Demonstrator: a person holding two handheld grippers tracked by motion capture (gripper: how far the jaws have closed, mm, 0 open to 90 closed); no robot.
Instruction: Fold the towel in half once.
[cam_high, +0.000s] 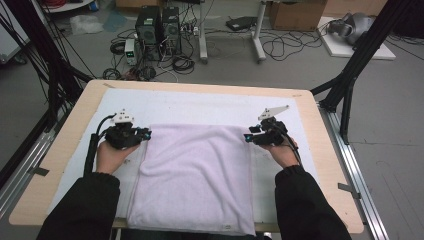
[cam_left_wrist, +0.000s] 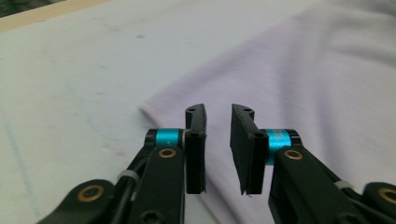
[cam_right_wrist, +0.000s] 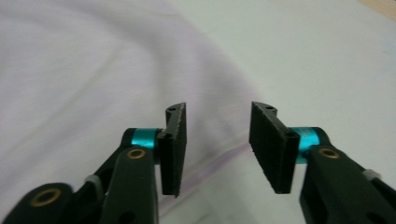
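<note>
A pale lilac towel (cam_high: 195, 175) lies folded flat on the white mat (cam_high: 200, 102), reaching to the table's near edge. My left gripper (cam_high: 148, 134) hovers at the towel's far left corner, held in a hand with a dark sleeve. In the left gripper view it (cam_left_wrist: 218, 112) stands open, with the corner of the towel (cam_left_wrist: 327, 93) lying beneath the gap and nothing pinched. My right gripper (cam_high: 247, 136) sits at the far right corner. In the right gripper view it (cam_right_wrist: 219, 109) is open wider over the hem of the towel (cam_right_wrist: 70, 70), its pads touching nothing.
The mat covers most of a light wooden table (cam_high: 327, 165). Black frame legs (cam_high: 350, 75) rise at both far sides. On the floor beyond the table stand computer towers (cam_high: 157, 27), among loose cables.
</note>
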